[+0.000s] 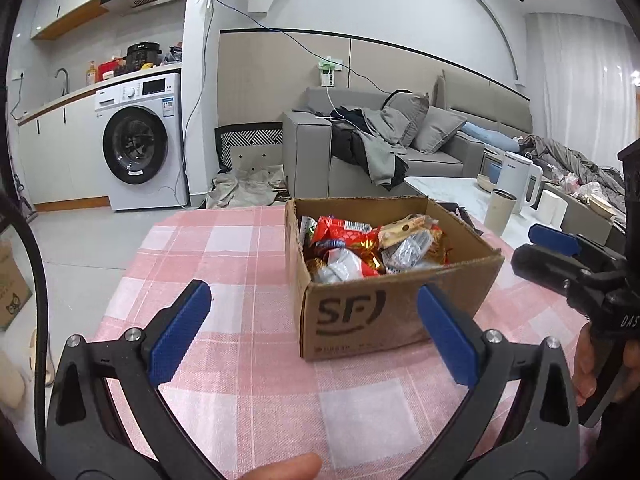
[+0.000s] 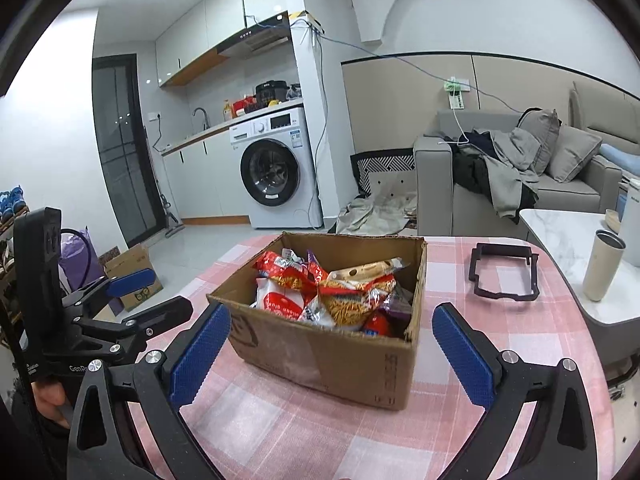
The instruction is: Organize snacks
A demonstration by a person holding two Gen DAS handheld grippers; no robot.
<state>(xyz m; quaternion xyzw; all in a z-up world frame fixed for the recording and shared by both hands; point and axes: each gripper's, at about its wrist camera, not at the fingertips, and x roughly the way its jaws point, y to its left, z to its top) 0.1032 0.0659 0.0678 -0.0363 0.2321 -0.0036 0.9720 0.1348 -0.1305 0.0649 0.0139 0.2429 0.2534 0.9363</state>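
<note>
A: Box state?
B: Open cardboard box (image 1: 384, 312) is seen on the pink checked surface (image 1: 224, 248), flaps up, printed logo on the near side. Packed with snack packets (image 2: 332, 292), mostly red, silver and gold, piled loosely at mixed angles; no common long axis can be told.
A: Tongs?
B: Left tongs (image 1: 314, 334) are held apart, nothing gripped, just short of the box. Right tongs (image 2: 332, 354) are likewise spread, flanking the box's near wall. A black frame (image 2: 504, 274) lies beside the box.
</note>
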